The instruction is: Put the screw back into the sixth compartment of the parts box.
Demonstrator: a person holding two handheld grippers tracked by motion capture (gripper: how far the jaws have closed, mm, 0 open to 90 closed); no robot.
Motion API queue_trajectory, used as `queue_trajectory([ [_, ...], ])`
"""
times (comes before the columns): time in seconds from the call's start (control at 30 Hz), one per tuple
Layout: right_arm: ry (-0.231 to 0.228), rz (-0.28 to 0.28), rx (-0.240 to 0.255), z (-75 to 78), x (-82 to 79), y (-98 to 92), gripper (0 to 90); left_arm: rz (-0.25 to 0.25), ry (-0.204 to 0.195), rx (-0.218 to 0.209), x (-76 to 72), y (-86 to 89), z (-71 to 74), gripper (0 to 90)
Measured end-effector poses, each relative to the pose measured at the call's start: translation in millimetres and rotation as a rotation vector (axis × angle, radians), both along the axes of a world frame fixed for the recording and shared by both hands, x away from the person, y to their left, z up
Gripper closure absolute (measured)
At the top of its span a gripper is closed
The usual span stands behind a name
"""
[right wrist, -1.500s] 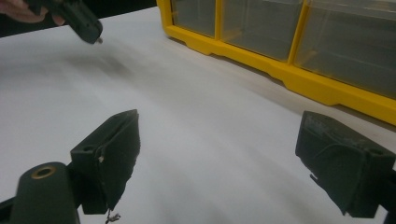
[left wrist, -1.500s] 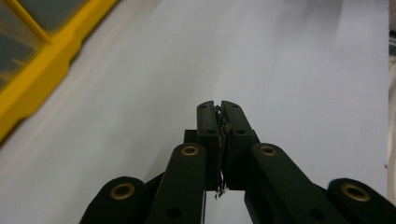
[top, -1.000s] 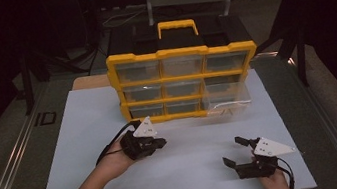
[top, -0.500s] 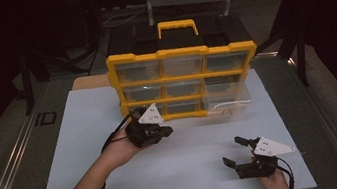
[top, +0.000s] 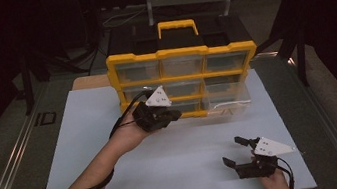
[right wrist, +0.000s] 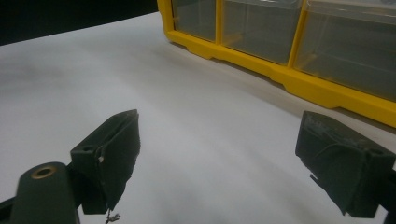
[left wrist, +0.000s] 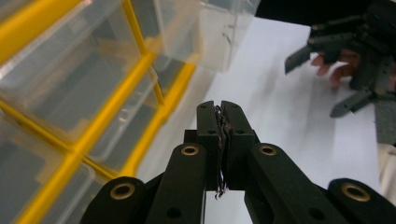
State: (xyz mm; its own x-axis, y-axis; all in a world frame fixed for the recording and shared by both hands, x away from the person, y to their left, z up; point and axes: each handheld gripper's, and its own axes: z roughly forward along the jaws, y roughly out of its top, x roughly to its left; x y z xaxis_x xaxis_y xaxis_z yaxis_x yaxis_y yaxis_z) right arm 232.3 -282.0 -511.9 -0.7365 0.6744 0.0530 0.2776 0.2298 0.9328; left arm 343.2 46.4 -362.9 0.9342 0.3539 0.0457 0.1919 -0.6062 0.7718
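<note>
Organizer (top: 183, 72) drawer contents blurred behind clear fronts, closed left gripper (top: 172, 115) alongside.

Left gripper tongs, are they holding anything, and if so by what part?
Nothing is held. The left gripper tongs are shut on themselves with nothing between them, close to the yellow drawer organizer but not touching it.

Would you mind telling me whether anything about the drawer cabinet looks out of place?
Yes: on the yellow drawer cabinet, the clear drawer at the lower right sticks out over the white mat, while the other drawers sit flush in the frame.
</note>
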Motion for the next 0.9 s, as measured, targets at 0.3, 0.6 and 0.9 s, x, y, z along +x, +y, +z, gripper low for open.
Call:
queue_trajectory([
  [0.3,0.0,0.001,-0.001,-0.1,0.1,0.1,13.9,-0.006,-0.017,-0.021,8.6,-21.4,15.5,88.5],
  [0.6,0.002,0.002,-0.001,-0.2,0.2,0.5,13.9,-0.024,-0.033,-0.033,16.4,-44.6,31.1,88.5],
  [0.9,-0.001,0.004,0.0,0.1,0.0,0.1,13.9,-0.054,-0.034,-0.047,25.6,-76.3,39.3,88.4],
])
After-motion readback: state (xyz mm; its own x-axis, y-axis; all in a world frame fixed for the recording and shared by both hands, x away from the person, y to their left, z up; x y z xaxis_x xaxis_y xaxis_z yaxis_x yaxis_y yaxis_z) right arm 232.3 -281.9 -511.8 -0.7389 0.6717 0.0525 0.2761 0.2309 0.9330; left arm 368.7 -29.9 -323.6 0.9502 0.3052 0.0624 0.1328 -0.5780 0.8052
